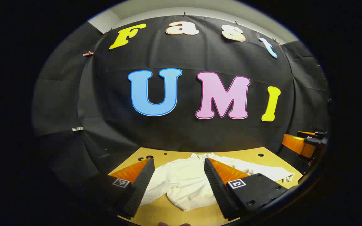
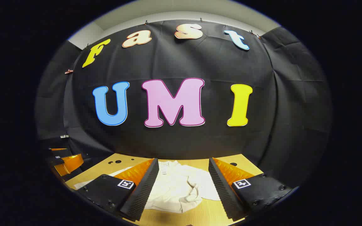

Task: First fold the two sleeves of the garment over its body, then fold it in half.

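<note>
The white garment [image 1: 184, 185] lay rumpled on the wooden table [image 1: 168, 213], low in the frame. My left gripper view caught one sleeve [image 1: 269, 171] stretched out to the right; my right gripper view showed a bunched sleeve [image 2: 192, 193] instead. My left gripper [image 1: 178, 185] and right gripper [image 2: 183, 188] were both spread wide, holding nothing.

Each gripper, the left gripper [image 1: 178, 185] and the right gripper [image 2: 184, 188], has two orange fingers with bumpy black pads [image 1: 214, 185], black blocks with screws, and small square black-and-white markers [image 2: 242, 183].
</note>
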